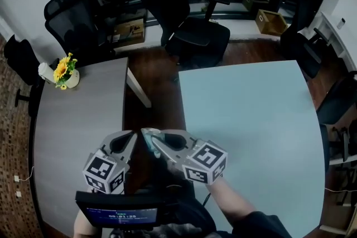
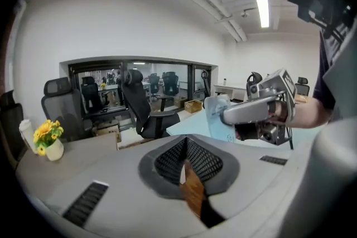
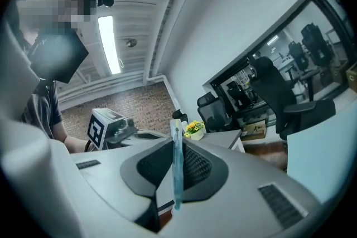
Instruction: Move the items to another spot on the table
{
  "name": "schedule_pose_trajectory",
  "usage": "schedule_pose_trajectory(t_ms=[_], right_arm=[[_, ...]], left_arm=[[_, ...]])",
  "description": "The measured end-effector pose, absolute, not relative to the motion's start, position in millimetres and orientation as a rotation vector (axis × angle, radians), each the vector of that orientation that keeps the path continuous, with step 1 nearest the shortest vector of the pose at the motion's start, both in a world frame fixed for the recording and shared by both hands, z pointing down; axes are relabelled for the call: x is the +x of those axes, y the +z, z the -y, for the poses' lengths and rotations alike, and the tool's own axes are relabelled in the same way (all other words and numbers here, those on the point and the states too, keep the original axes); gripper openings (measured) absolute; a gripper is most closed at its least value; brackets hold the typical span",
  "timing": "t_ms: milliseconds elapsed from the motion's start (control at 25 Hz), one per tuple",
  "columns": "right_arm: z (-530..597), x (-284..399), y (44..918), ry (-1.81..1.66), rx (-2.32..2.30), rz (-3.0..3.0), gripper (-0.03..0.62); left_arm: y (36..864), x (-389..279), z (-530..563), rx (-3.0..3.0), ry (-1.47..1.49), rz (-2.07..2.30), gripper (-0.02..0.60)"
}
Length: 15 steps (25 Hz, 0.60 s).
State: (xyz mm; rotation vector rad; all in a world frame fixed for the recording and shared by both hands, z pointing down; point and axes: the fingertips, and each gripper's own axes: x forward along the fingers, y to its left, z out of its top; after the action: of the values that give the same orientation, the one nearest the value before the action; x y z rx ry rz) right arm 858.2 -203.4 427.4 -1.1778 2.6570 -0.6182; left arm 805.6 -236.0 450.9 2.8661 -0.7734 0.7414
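I hold both grippers close to my body, over the gap between the two tables. My right gripper (image 1: 147, 135) is shut on a thin pale blue flat packet (image 1: 149, 142). That packet (image 3: 176, 167) stands edge-on between the jaws in the right gripper view, and shows its flat face (image 2: 216, 117) in the left gripper view. My left gripper (image 1: 131, 135) is shut with nothing in it, its tip almost touching the right one. In its own view the left gripper (image 2: 184, 169) has its jaws closed together. No other loose item shows on the tables.
A grey table (image 1: 78, 120) lies at the left, with a vase of yellow flowers (image 1: 66, 72) and a white bottle (image 1: 46, 71) at its far corner. A light blue table (image 1: 256, 120) lies at the right. Black office chairs (image 1: 189, 30) stand beyond both.
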Motion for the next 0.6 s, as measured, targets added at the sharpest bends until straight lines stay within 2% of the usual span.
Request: schedule_pose_trajectory(t_ms=[600], right_arm=[[374, 778, 409, -0.570, -1.262, -2.897, 0.034]], left_arm=[[464, 732, 382, 2.760, 0.301, 0.673, -0.009]])
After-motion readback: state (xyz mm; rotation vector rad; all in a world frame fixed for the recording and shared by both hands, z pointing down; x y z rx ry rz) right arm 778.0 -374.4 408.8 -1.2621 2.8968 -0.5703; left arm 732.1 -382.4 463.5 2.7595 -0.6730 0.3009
